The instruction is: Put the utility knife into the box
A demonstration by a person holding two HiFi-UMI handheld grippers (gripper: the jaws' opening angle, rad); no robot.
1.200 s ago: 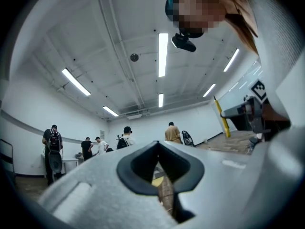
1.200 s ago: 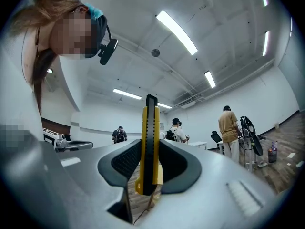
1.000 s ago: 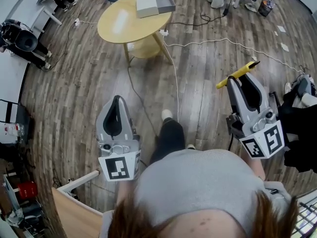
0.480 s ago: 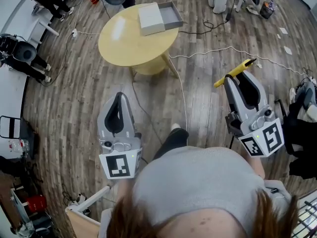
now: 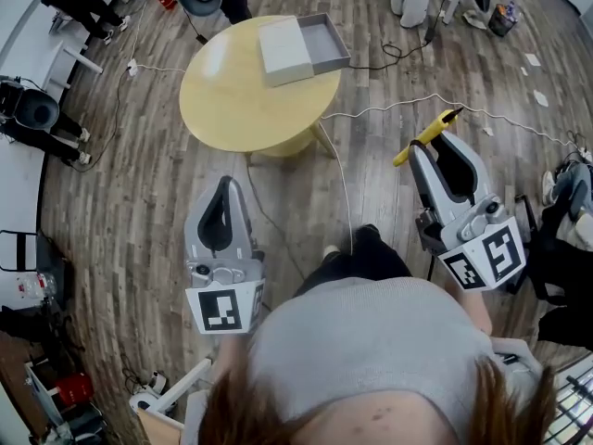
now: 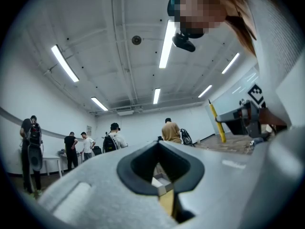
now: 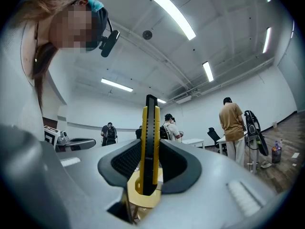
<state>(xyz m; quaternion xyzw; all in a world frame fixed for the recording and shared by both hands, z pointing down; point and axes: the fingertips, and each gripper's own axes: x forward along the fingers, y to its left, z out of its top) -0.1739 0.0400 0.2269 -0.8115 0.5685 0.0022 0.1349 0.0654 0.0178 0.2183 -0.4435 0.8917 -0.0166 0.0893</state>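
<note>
A yellow utility knife sticks out of my right gripper, which is shut on it above the wooden floor, right of the table. In the right gripper view the knife stands upright, clamped between the dark pads. The grey open box, with a white part beside it, lies at the far edge of the round yellow table. My left gripper hangs shut and empty just short of the table. Through its pads the left gripper view shows the box.
White cables run across the floor right of the table and one trails toward my feet. Black chairs and desks stand at the left, dark bags at the right. Several people stand at the far wall.
The table and box have drawn nearer and lower in the head view as the person walks toward them. The right gripper keeps its hold on the knife; both grippers stay level.
</note>
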